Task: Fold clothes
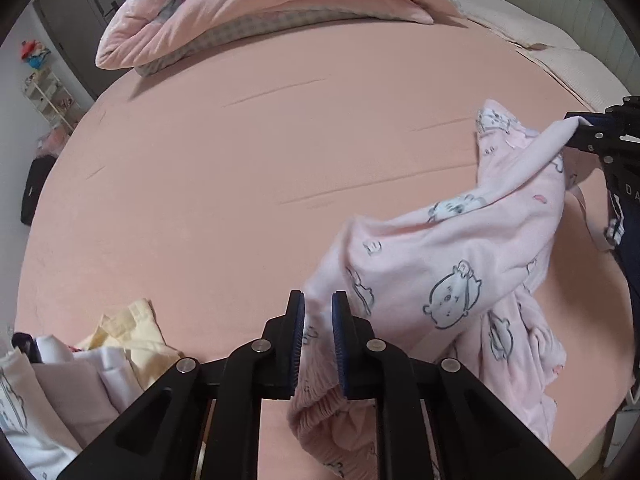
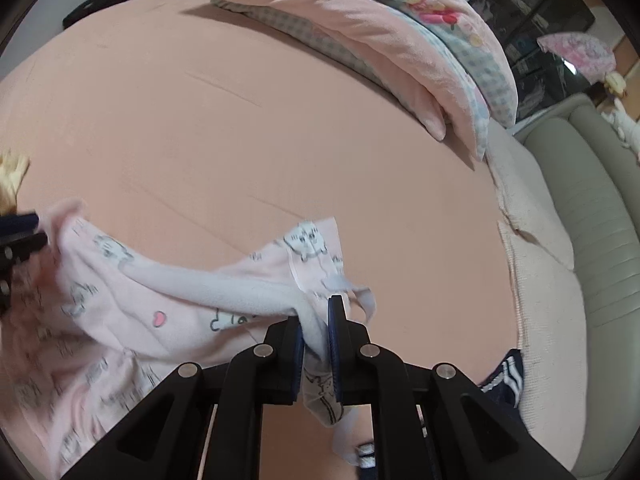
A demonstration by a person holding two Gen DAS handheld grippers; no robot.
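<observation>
A pale pink garment (image 1: pixel 460 248) printed with cartoon animals hangs stretched between both grippers above the pink bed sheet (image 1: pixel 240 160). In the left wrist view my left gripper (image 1: pixel 319 308) is shut on one ribbed edge of it. The right gripper (image 1: pixel 580 132) pinches the other end at the far right. In the right wrist view my right gripper (image 2: pixel 316 316) is shut on a bunched edge of the garment (image 2: pixel 132 292), and the left gripper (image 2: pixel 24 228) grips its far corner at the left edge. The lower folds sag toward the sheet (image 2: pixel 200 120).
A folded pink quilt (image 1: pixel 260 8) (image 2: pixel 380 32) lies across the back of the bed. A pile of clothes (image 1: pixel 120 344) sits at the near left. A navy garment (image 2: pixel 504 376) lies near the bed's right edge, beside a padded beige headboard (image 2: pixel 580 220).
</observation>
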